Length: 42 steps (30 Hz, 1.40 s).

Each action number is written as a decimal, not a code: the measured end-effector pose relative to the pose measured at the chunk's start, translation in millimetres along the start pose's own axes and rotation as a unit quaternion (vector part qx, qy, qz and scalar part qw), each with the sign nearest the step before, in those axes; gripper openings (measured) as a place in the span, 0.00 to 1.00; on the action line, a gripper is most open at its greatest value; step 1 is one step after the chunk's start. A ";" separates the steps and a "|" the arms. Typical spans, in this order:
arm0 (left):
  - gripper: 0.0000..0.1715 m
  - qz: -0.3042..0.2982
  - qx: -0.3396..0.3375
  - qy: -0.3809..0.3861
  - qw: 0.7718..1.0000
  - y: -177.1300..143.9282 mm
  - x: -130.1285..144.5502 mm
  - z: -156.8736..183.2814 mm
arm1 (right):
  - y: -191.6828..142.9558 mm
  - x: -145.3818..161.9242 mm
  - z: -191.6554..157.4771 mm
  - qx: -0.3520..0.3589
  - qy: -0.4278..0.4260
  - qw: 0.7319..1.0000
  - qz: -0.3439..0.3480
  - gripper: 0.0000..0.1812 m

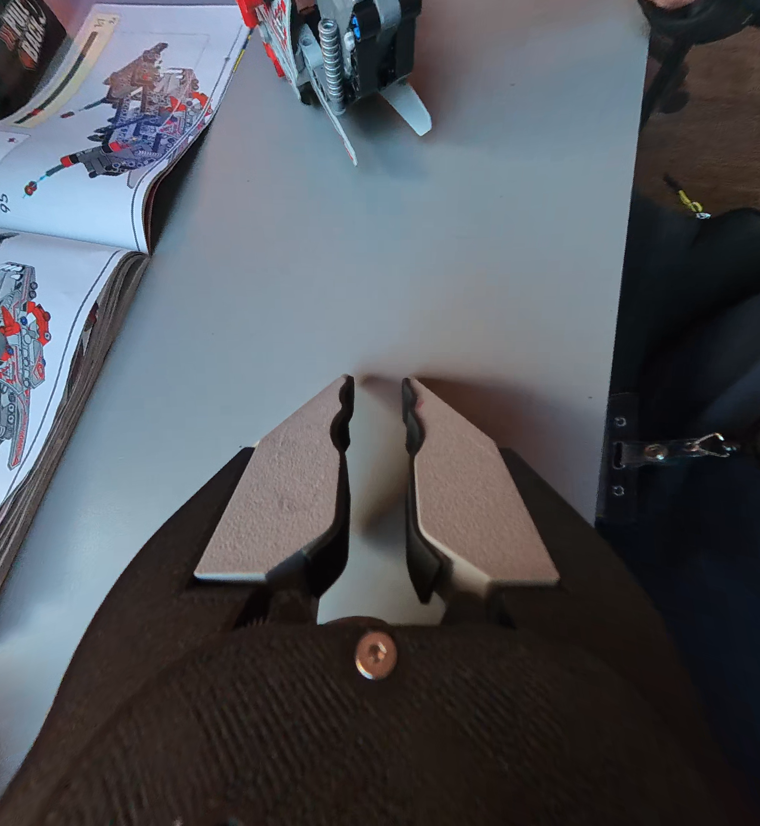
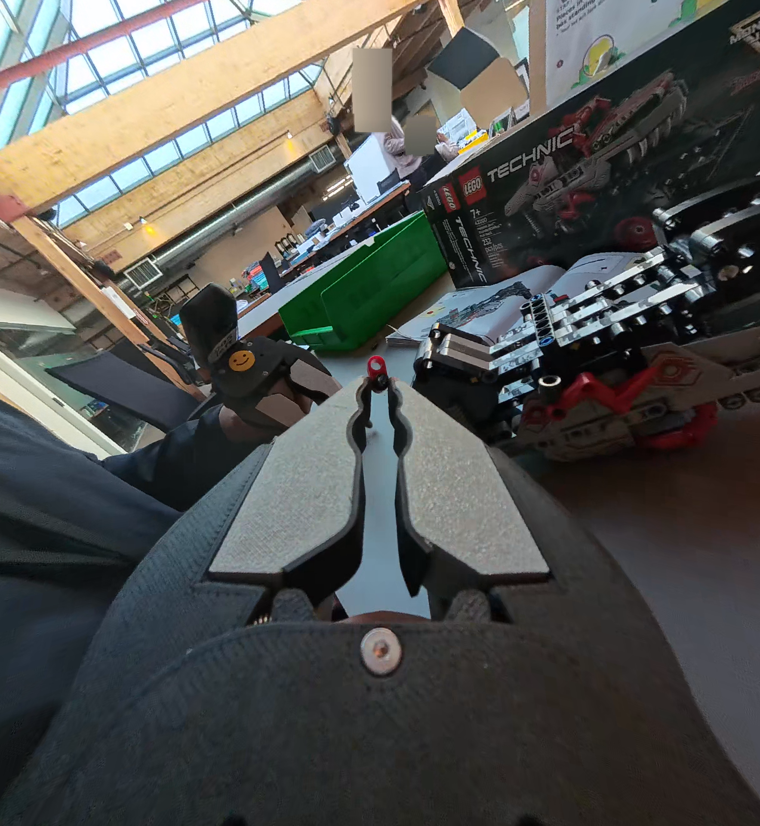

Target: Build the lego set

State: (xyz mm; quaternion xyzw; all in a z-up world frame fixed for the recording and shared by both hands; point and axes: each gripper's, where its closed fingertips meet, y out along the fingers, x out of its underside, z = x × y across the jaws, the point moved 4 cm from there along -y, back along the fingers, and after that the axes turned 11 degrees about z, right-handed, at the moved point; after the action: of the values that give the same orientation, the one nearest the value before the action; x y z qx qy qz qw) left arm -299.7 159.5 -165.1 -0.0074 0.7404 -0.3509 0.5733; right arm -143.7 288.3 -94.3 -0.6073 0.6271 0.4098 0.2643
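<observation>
Clearly the build is well along. A large grey, black and red lego model (image 2: pixel 592 357) lies on the tabletop (image 1: pixel 369 268), with beams, panels, a spring shock and red trim already joined; in the left wrist view the same model sits at the far edge of the tabletop, well apart from the left hand-held gripper (image 1: pixel 378 380). The instruction booklet (image 1: pixel 56 223) lies open beside it at a page deep into the stack, most leaves turned under, which suggests late steps. What the finished set needs beyond that I cannot tell from here; no wheels show on the model in these views.

The left hand-held gripper hovers over bare tabletop with its jaws parted and nothing between them. The right hand-held gripper (image 2: pixel 380 384) pinches a small red connector piece (image 2: pixel 375 364) at its very tips, the red eye standing above the jaws, just beside the near end of the model. My guess is that this piece is the part in hand and goes onto the model next, with the empty left one free to steady the body.

Behind, the set's box (image 2: pixel 548 192) stands upright and a green bin (image 2: pixel 369 286) sits near the booklet.
</observation>
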 end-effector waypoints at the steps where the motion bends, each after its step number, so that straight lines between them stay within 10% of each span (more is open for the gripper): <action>1: 0.10 0.000 -0.001 0.003 1.000 -0.1 0.0 0.5 | 0.4 0.6 0.1 0.002 -0.002 1.000 -0.001 0.01; 19: 0.12 0.000 0.007 -0.009 1.000 -0.1 0.4 -0.1 | 7.2 6.2 -1.5 0.022 0.058 0.998 0.001 0.01; 25: 0.12 0.058 0.013 0.015 0.998 5.2 -29.9 8.2 | 3.0 10.6 -15.6 -0.005 -0.094 0.995 -0.043 0.02; 31: 0.15 0.129 0.105 0.031 0.986 26.1 -90.4 34.2 | 9.8 20.1 -36.6 -0.085 -0.438 0.888 -0.108 0.02; 37: 0.11 0.196 0.294 -0.151 0.923 19.4 -125.1 50.5 | 4.9 6.1 -56.5 -0.126 -0.564 0.811 -0.095 0.02; 42: 0.13 0.195 0.313 -0.216 0.904 19.7 -133.7 47.0 | 1.2 3.0 -59.9 -0.125 -0.651 0.743 -0.092 0.02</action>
State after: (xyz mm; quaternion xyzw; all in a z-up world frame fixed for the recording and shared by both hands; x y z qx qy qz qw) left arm -206.0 205.6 -67.2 0.2412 0.4372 -0.4356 0.7489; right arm -135.2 236.6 -65.2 -0.2755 0.1872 0.7536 0.5666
